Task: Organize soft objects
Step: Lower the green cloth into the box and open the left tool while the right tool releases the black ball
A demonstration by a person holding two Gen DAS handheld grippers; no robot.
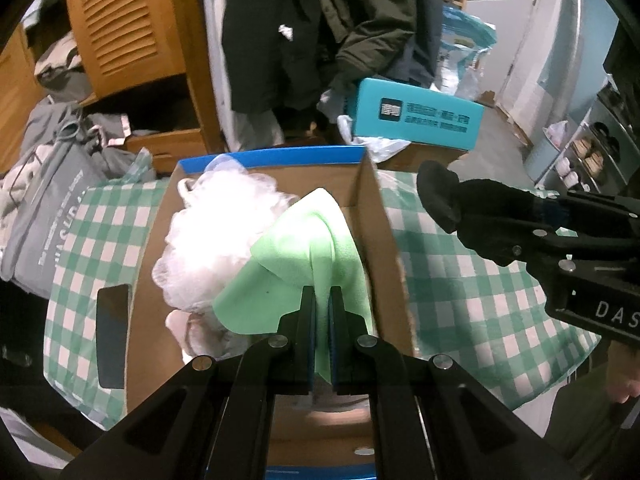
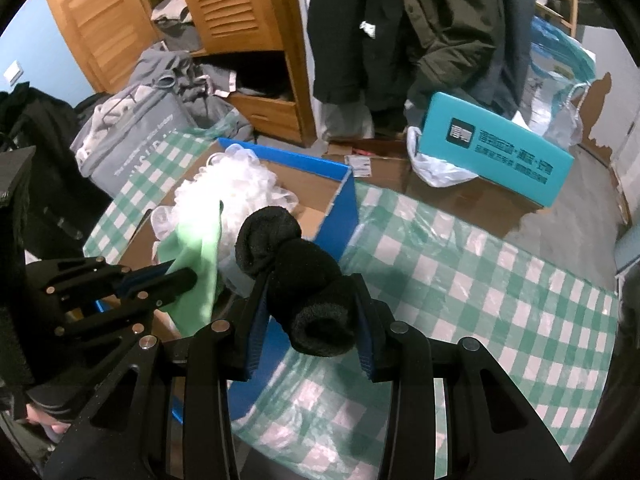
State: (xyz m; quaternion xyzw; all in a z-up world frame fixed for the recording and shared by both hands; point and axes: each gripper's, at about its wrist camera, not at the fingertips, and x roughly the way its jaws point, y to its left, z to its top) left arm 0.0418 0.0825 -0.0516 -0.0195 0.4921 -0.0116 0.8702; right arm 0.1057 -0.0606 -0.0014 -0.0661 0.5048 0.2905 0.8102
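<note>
Pinching a green cloth (image 1: 296, 256) between jaws drawn almost together, the left gripper (image 1: 321, 300) is held above an open cardboard box (image 1: 148, 280), the cloth draping down into it. A white mesh puff (image 1: 216, 236) is seen inside the box, just beside the cloth and partly covered by it. To the right, the right gripper (image 2: 308, 312) is held over the box's blue-sided right wall (image 2: 344, 216), its jaws partly apart and clamped on a rolled black sock (image 2: 296, 276) that bulges out past the fingertips. The box is set on a green-and-white checked cloth (image 2: 480, 288). Beyond it, a teal carton (image 2: 496, 152) is seen lying on brown cardboard beside a white plastic bag (image 2: 436, 168). A wooden louvred cabinet (image 2: 236, 4), piled grey clothes (image 2: 140, 120) and dark hanging coats (image 2: 420, 20) are seen at the back.
</note>
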